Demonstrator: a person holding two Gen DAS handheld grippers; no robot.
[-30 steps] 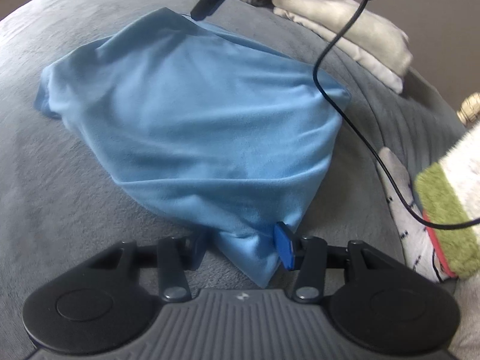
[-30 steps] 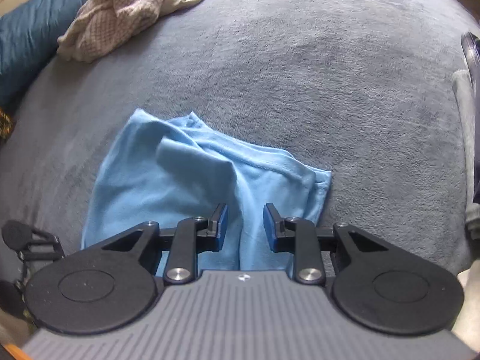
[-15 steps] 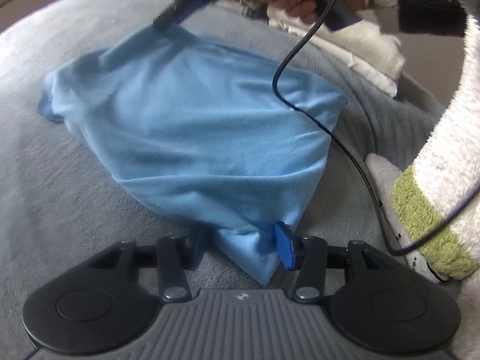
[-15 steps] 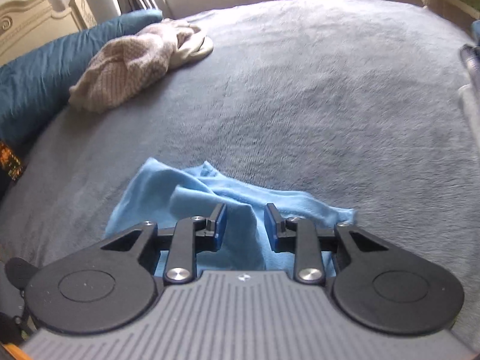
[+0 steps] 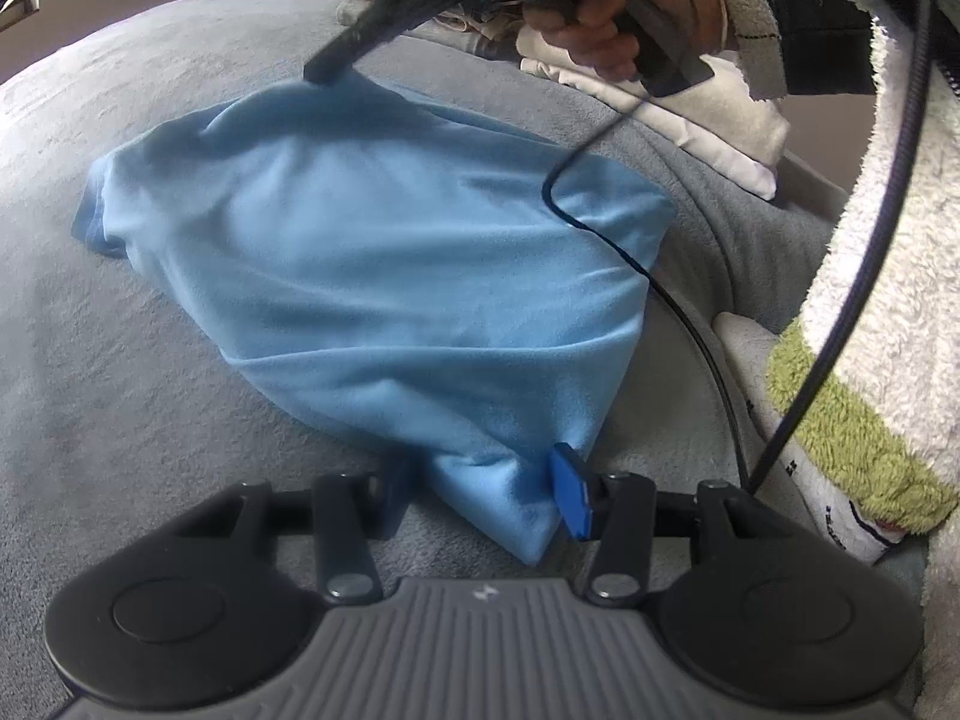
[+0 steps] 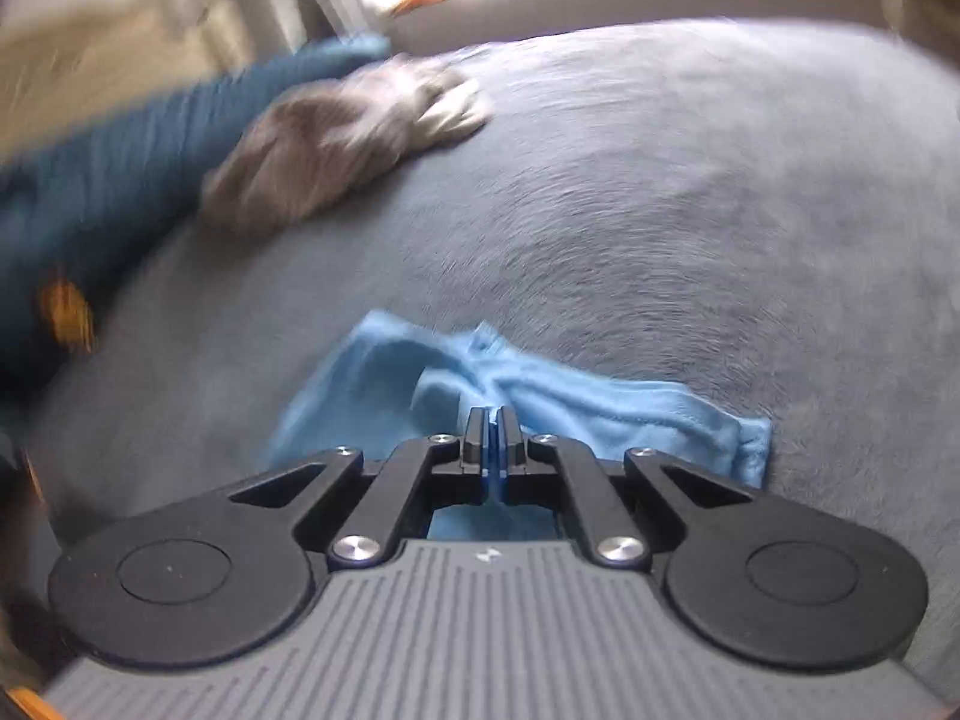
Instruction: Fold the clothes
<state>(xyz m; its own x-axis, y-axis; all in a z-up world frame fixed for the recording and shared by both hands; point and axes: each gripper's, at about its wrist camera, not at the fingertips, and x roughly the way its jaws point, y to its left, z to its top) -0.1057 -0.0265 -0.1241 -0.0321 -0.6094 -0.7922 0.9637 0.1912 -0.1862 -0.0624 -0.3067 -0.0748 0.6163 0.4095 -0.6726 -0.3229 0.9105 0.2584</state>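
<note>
A light blue garment (image 5: 372, 276) lies rumpled on the grey blanket (image 5: 120, 372). My left gripper (image 5: 480, 480) stands open at its near corner. The bunched corner sits between the fingers: the right pad (image 5: 573, 498) is against the cloth and the left finger is partly hidden behind it. In the left wrist view, my right gripper (image 5: 324, 69), held by a hand (image 5: 594, 12), pinches the far corner, and the cloth peaks up there. In the right wrist view, the right gripper (image 6: 492, 420) is shut on a fold of the blue garment (image 6: 600, 408).
Folded white clothes (image 5: 708, 120) are stacked at the back right, with more folded items behind them. A black cable (image 5: 690, 324) trails across the garment. A white and green fleece sleeve (image 5: 852, 420) hangs at the right. A beige knit (image 6: 336, 144) lies beside a dark blue pillow (image 6: 120, 168).
The right gripper's jaws have gone from open over the blue fold to shut on it. The right hand came lower and into the left wrist view. The left gripper's jaws have not changed.
</note>
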